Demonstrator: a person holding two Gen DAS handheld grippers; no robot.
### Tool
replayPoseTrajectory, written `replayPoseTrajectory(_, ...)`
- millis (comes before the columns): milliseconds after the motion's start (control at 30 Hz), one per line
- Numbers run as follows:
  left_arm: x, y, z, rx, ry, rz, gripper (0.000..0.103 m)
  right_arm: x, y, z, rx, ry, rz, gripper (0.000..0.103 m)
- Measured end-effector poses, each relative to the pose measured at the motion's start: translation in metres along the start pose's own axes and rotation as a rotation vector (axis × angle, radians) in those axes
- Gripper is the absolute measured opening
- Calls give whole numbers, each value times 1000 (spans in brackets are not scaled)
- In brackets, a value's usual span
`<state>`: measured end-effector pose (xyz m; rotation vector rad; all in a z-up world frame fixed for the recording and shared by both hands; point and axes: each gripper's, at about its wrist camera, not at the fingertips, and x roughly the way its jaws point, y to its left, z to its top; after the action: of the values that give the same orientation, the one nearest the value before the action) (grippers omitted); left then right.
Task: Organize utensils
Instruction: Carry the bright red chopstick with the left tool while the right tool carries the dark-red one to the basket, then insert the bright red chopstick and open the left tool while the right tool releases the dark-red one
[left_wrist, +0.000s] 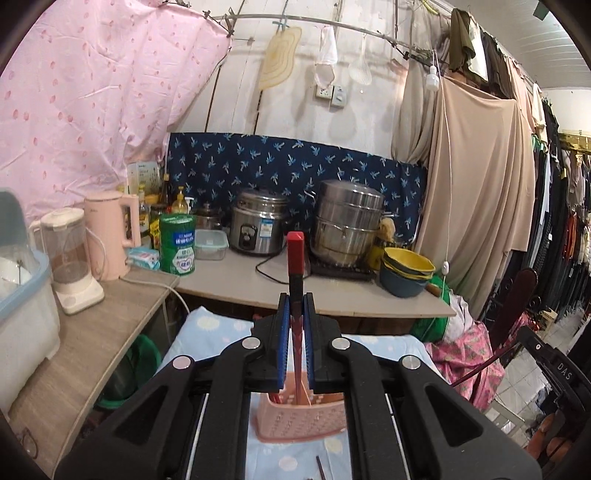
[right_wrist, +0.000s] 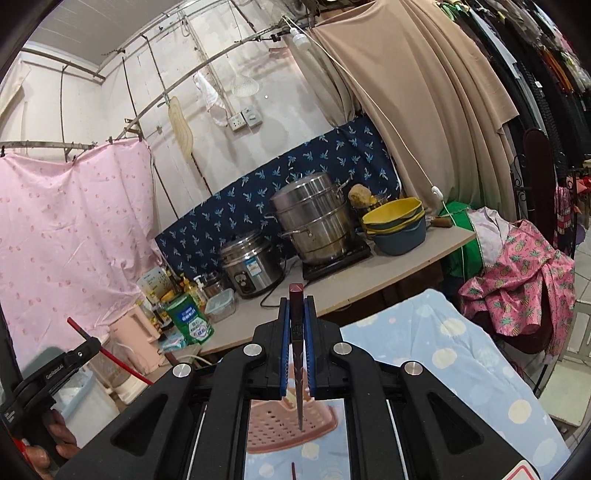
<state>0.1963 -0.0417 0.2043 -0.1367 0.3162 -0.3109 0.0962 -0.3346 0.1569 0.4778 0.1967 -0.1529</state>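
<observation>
The left tongs (left_wrist: 296, 314) pinch a red chopstick (left_wrist: 295, 254) near its thick end, so its thin tip hangs down toward the pink basket (left_wrist: 303, 417) just below, likely for dropping in. The right tongs (right_wrist: 296, 317) pinch a dark chopstick (right_wrist: 296, 295) the same way, tip hanging above the basket (right_wrist: 288, 428) on the blue cloth (right_wrist: 461, 362). One more chopstick (left_wrist: 320, 469) lies below the basket.
</observation>
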Motion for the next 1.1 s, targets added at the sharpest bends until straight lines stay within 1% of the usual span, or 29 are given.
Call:
replayPoseTrajectory(100, 15, -1, 5, 8, 0, 8, 7, 13, 0, 11, 17, -39, 2, 8)
replayPoseTrajectory(233, 33, -2, 1, 19, 18, 22, 7, 33, 4, 17, 23, -56, 3, 8)
replayPoseTrajectory(367, 49, 2, -10, 19, 57, 31, 7, 58, 12, 12, -2, -24, -2, 8)
replayPoseTrajectory(533, 64, 10, -25, 12, 109, 44, 7, 80, 19, -5, -34, 42, -5, 8)
replayPoseTrajectory(700, 73, 15, -36, 4, 145, 51, 7, 85, 25, -14, -49, 63, -2, 8)
replayPoseTrajectory(900, 78, 18, -44, -3, 167, 53, 7, 91, 30, -24, -69, 92, -3, 8)
replayPoseTrajectory(967, 78, 18, -45, -1, 169, 53, 7, 87, 32, -25, -70, 77, -8, 8)
replayPoseTrajectory(1100, 79, 19, -46, 1, 176, 55, 7, 68, 33, -12, -47, -10, -5, 8)
